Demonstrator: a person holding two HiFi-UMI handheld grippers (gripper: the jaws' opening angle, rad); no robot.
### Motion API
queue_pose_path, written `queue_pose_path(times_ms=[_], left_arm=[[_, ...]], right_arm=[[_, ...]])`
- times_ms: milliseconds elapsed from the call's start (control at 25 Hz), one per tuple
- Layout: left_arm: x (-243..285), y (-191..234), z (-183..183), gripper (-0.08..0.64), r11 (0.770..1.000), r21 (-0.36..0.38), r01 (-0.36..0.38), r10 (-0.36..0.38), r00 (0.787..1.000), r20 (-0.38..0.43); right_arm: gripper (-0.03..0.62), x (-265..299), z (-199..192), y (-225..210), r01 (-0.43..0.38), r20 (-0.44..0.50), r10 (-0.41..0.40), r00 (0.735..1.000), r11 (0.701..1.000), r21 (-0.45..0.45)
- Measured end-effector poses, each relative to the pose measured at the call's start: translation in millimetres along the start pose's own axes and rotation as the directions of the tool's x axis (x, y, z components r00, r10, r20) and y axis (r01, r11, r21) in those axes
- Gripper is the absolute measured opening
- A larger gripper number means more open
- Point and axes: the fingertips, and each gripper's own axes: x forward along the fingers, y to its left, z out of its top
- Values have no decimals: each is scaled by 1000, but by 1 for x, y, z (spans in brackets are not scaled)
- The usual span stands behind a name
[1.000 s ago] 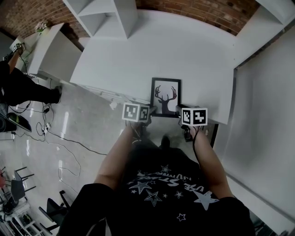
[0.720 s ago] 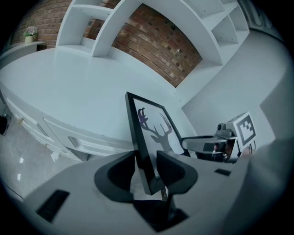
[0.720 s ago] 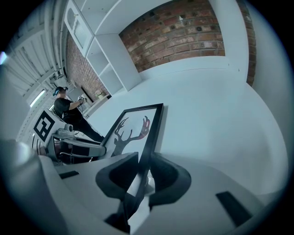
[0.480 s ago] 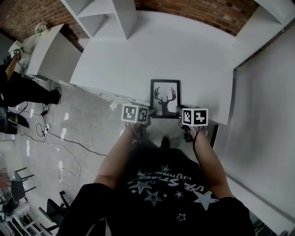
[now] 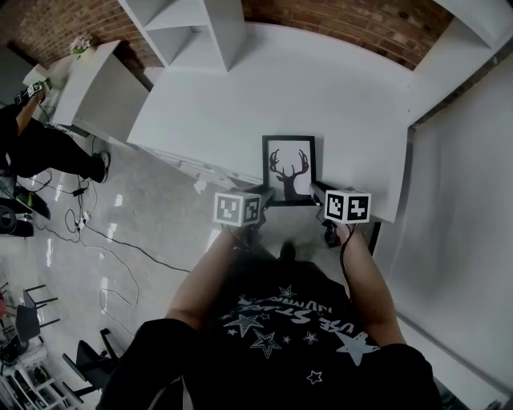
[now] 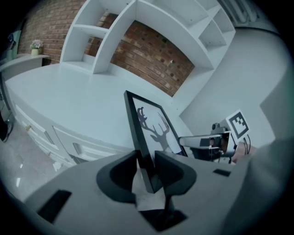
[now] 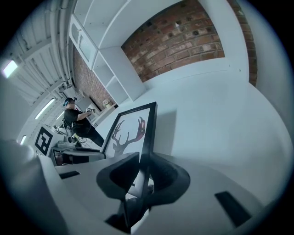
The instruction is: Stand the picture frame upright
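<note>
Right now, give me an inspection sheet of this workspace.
Surface: white table, only the frame on it.
Job's things: picture frame with a deer print, standing steeply at the table's near edge.
Clutter: nothing seen.
Tools: left tool has the frame's left edge between its jaws, which have just been closing; grip unclear. Right tool pinches the right edge, its jaws also just closing.
Cables: cables trail over the floor at the left.
Surroundings: brick wall, white shelves, a person at the far left.
</note>
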Motion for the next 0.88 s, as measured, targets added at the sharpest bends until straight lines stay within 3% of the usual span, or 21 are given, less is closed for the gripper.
queue_pose_path(times_ms=[200,400,600,880], left_arm=[[-12,-5,17,129,999,25,-37,35,995,94],[-20,-9,39,129,996,43,-75,67,985,157],[-37,-7,63,129,990,53,-132,115,962,246],[-62,17,92,129,982,31,-186,167,935,313]], right_arm=[[77,-9,26,11,-19,75,27,997,993,-114],[77,-15,52,19,-57,126,77,989,985,-161],[75,-18,77,35,-108,190,151,970,969,-220],[74,-2,105,66,-153,206,210,956,953,-261]])
